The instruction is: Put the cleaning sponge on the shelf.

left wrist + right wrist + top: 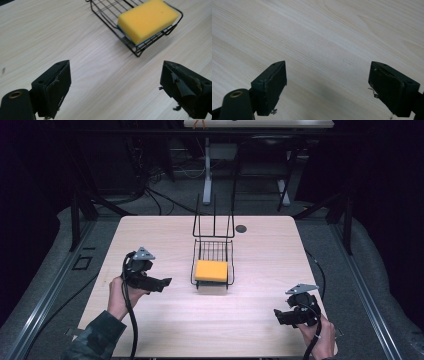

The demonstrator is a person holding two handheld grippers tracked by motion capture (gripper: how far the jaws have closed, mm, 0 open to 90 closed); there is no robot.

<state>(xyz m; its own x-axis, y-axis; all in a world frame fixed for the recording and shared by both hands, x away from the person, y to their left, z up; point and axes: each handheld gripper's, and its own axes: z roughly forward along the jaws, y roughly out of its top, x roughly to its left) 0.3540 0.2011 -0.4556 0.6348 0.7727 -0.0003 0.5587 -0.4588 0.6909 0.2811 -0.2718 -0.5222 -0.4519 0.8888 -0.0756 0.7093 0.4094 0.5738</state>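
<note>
High view overlooks table (150,235), left gripper view shares basket (140,48), close

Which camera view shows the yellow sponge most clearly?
The left gripper view: the yellow sponge appears large and close, lying in the wire basket, with a blue layer visible under it. The high view shows the sponge small, from above. The right gripper view shows bare table.
</note>
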